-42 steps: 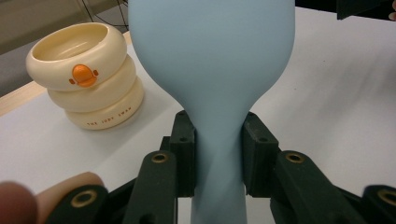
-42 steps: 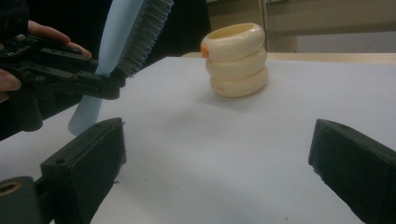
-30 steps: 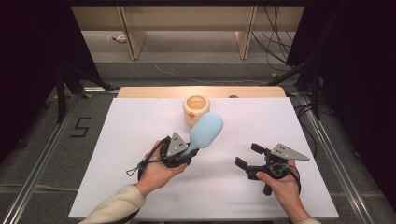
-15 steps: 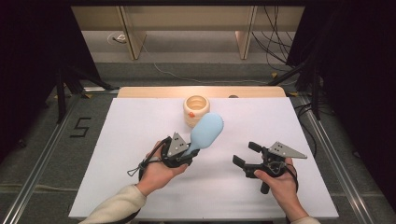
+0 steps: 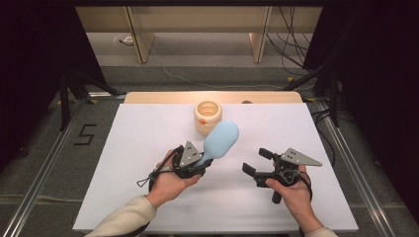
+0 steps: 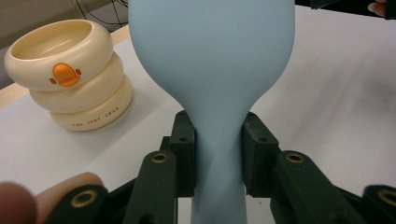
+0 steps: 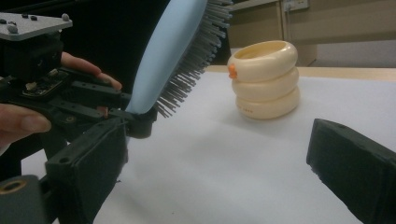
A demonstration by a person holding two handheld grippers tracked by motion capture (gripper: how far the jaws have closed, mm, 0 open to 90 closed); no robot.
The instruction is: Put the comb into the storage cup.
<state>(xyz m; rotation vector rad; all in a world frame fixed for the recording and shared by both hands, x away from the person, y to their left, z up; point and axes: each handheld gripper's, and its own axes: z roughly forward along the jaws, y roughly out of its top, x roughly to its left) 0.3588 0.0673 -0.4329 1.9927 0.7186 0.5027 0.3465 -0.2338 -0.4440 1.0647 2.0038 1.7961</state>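
One smooth pale-blue paddle hairbrush (image 5: 221,139) with grey bristles, its narrow handle clamped.

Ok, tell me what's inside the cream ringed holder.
The cream three-ring plastic holder shows a bare inner wall near its rim. Its bottom is hidden by the rim, so I cannot tell if anything lies deeper.

The brush (image 5: 221,140) is pale blue with grey bristles (image 7: 196,60). Far of it, the ringed cup (image 5: 207,116) is cream with an orange mark (image 6: 65,74) and faint brown lettering. Both grippers, left (image 5: 200,163) and right (image 5: 254,162), are black, each topped by a grey plate. The table (image 5: 148,148) is white with a light wood far edge. A sleeve (image 5: 123,219) at near left is cream.
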